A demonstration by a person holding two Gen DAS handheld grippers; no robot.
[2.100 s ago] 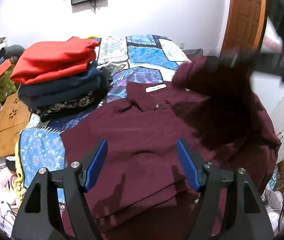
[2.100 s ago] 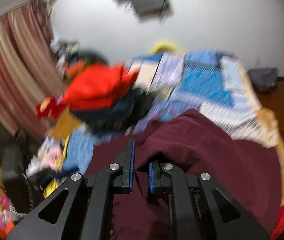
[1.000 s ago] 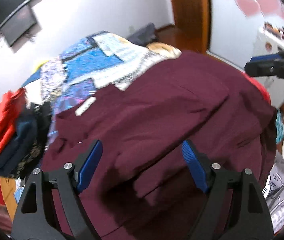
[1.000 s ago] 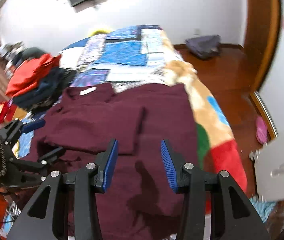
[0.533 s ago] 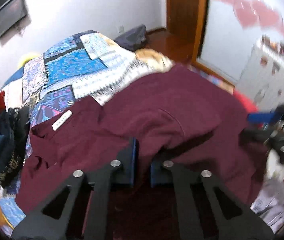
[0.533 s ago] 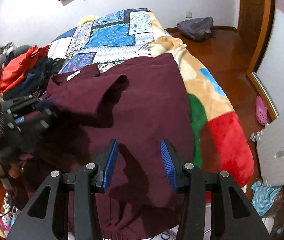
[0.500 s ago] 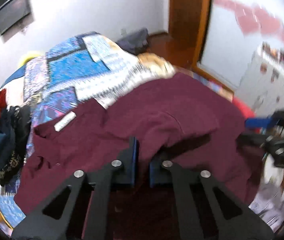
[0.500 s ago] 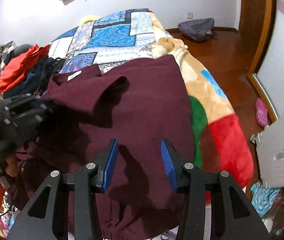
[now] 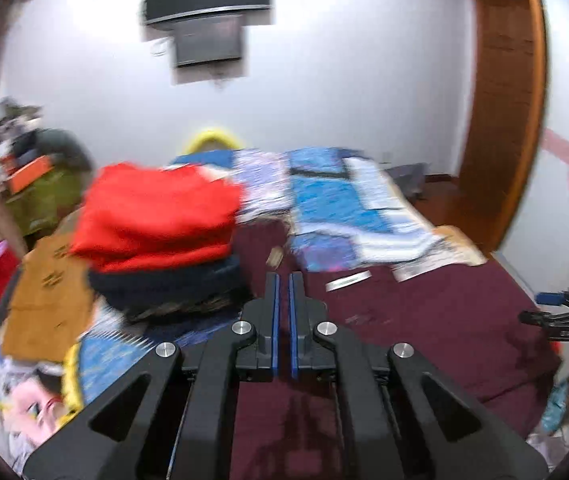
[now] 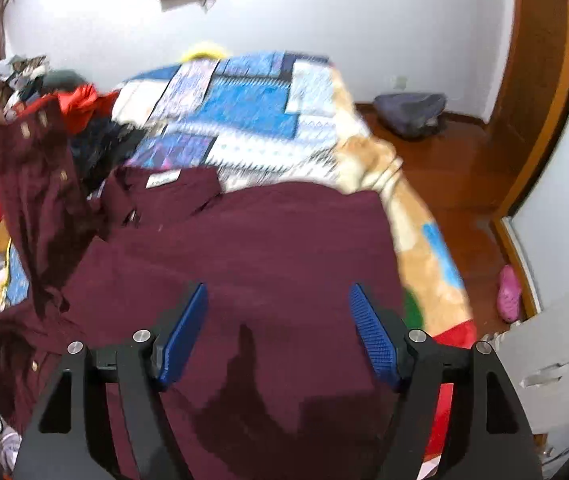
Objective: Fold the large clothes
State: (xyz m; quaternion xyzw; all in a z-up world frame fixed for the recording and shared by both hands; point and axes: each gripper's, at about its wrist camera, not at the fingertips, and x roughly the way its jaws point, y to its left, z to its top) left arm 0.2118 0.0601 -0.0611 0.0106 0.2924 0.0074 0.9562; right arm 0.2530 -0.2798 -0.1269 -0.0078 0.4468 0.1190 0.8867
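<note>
On the bed (image 10: 252, 92), the maroon shirt (image 10: 268, 248) lies spread over the patchwork blanket, its collar with the white label pointing toward the far wall. What has changed is on the left side: half a second ago the left tongs (image 9: 283, 292) were low over the cloth and closing on a fold near the middle; now their blue pads are pressed together, and in the right wrist view a long strip of the shirt with small buttons, probably a sleeve or a front edge (image 10: 32, 184), hangs raised at the far left of the picture. I cannot see the cloth between the pads in the left view, so I only judge that they hold it. The right tongs (image 10: 280, 332) are wide apart above the shirt's lower part and touch nothing, as they were a moment ago. Beside the shirt stands a pile of folded clothes (image 9: 156, 236), red on top. I think the fold of the left side is now beginning, and the lifted part must next be laid across the body of the shirt.
</note>
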